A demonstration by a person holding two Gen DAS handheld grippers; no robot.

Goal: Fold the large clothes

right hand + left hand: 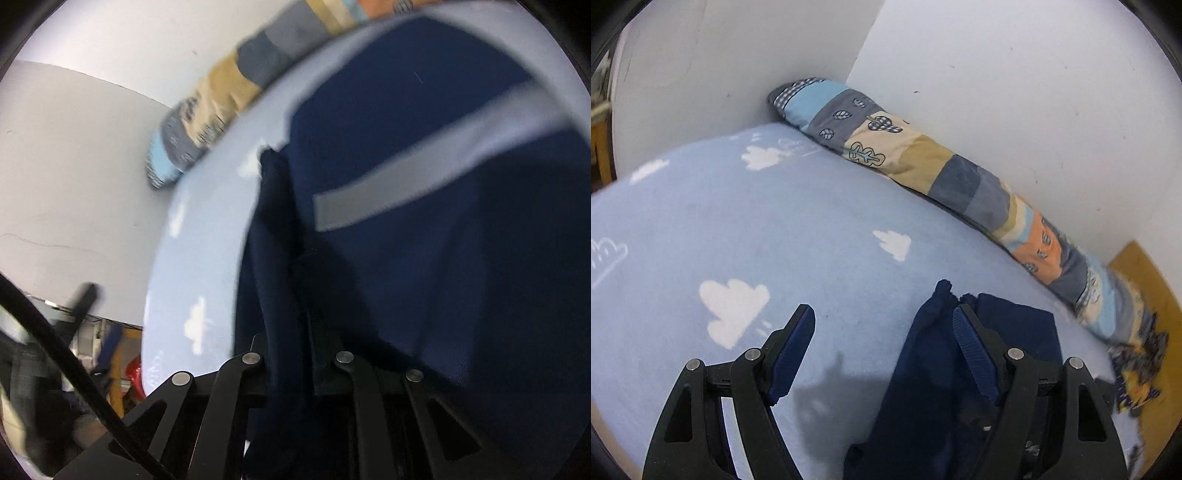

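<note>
Black linkages of the right gripper (pixel 291 354) fill the bottom of its view, and its jaws are clamped on a bunched fold of the navy garment (pixel 443 258), which rises between them and hides the pads. Beyond that fold the garment spreads over the sheet (pixel 199 236), a grey stripe (pixel 424 177) running across it; this view is blurred. The left gripper (pixel 882 317) hangs above the sheet (pixel 775 221) with its jaws wide apart and nothing between them; its right finger (pixel 975 354) stands in front of the garment (pixel 923 387), whether touching it I cannot tell. The garment lies on the sheet's near part, its frayed end (pixel 943 286) pointing away from the gripper. The sheet is pale blue with white clouds. Along its far edge, against the white wall (pixel 1015 92), lies a rolled patchwork quilt (pixel 923 162).
</note>
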